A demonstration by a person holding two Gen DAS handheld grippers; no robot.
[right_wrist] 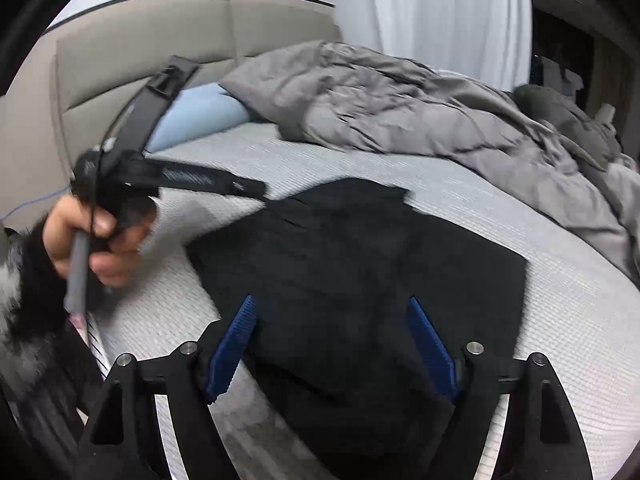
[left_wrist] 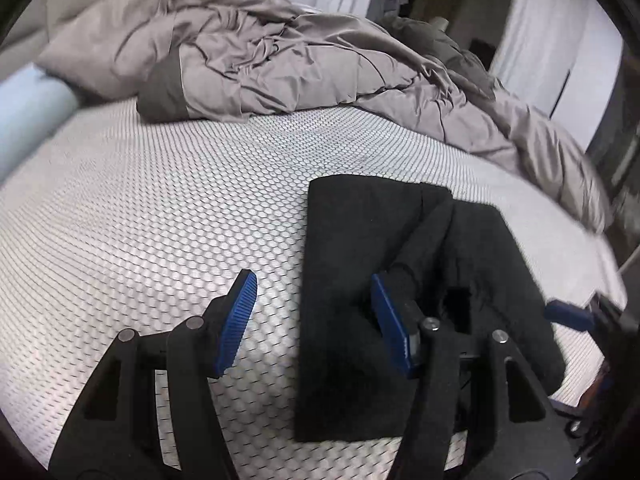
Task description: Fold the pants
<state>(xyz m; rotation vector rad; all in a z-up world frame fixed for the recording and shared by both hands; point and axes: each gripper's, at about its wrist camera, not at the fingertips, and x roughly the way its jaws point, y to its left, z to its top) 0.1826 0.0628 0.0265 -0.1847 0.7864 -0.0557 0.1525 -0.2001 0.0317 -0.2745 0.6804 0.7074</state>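
Bed (left_wrist: 120, 208): bare mattress, white cover with a fine honeycomb weave. Landmark: folded black pants (left_wrist: 352, 264), lying flat on the mattress near its front edge, in a compact, roughly rectangular stack.

Behind the pants, a crumpled grey duvet (left_wrist: 280, 64) is heaped across the far side of the bed. A pale blue cylindrical bolster (right_wrist: 196, 116) lies to the left of the pants, against the beige padded headboard (right_wrist: 132, 64). White curtains (right_wrist: 440, 12) hang beyond the duvet.

Left hand-held gripper (left_wrist: 316, 320): blue ribbed pads spread, nothing between them but mattress and the left edge of the pants; not pressing.

Right hand-held gripper (right_wrist: 332, 340): pads wide apart above the pants, gripping nothing.

A hand (right_wrist: 92, 236) holds the left tool's handle, left of the pants.
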